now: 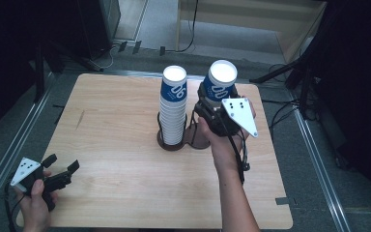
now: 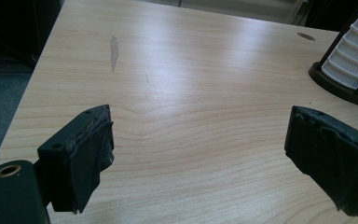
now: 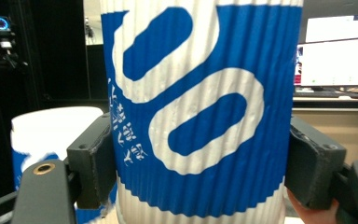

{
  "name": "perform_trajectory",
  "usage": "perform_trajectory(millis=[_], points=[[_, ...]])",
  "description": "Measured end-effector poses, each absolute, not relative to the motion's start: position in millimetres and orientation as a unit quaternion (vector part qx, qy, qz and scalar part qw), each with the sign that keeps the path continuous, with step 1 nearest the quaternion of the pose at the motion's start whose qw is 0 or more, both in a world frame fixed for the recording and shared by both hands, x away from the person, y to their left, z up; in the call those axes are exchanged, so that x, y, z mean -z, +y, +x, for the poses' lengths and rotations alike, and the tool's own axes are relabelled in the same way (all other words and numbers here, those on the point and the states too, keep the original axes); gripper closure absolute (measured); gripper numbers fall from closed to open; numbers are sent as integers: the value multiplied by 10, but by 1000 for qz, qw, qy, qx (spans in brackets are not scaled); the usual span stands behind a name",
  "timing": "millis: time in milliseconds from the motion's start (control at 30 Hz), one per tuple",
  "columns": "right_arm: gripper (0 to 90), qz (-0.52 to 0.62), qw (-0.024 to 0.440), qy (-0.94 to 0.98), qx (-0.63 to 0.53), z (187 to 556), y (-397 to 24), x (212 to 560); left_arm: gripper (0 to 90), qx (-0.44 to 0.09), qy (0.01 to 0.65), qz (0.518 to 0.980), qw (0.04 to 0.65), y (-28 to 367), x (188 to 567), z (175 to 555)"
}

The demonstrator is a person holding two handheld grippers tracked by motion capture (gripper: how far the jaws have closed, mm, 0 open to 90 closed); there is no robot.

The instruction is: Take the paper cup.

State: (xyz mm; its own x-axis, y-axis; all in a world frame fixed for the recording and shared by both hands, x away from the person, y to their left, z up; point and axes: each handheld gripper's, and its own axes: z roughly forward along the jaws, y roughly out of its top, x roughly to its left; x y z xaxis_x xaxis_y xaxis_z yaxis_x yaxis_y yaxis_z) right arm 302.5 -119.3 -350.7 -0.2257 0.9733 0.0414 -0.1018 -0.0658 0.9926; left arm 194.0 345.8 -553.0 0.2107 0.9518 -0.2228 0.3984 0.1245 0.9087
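The blue and white paper cup [image 3: 200, 112] is upside down between the pads of the right claw [image 1: 216, 96], which is closed firmly on its ribbed wall. It is held above the far right part of the desk [image 1: 116, 145], just beside the tall stack of the same cups [image 1: 173, 108] that stands in a dark wire holder [image 1: 166, 141]. Next to that stack the holder seems to have a second ring, partly hidden behind the hand.

The left claw [image 1: 58, 169] rests near the front left corner of the desk, wide open with nothing between its pads, well apart from the cups.

I think the main risk is the thin cup wall: too strong a squeeze can dent it. Also, if the cup comes down tilted, its rim can catch the holder wire or push the neighbouring stack, which looks tall and easy to tip
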Motion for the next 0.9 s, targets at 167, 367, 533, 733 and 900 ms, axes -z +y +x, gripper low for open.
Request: perform_trajectory(millis=[167, 367, 533, 733, 900], points=[[226, 434, 450, 511, -590, 2973, -1293, 3613, 88, -280, 563, 600, 495, 3456, 5530, 1940], [225, 437, 449, 519, -582, 2899, -1334, 3760, 88, -280, 563, 601, 494, 3454, 5529, 1939], [225, 438, 445, 525, -578, 2816, -1344, 3900, 88, -280, 563, 600, 495, 3451, 5528, 1939], [224, 437, 450, 532, -568, 2733, -1362, 4039, 88, -279, 563, 601, 494, 3449, 5528, 1938], [224, 439, 449, 534, -566, 2667, -1386, 4130, 88, -282, 562, 600, 494, 3444, 5529, 1939]])
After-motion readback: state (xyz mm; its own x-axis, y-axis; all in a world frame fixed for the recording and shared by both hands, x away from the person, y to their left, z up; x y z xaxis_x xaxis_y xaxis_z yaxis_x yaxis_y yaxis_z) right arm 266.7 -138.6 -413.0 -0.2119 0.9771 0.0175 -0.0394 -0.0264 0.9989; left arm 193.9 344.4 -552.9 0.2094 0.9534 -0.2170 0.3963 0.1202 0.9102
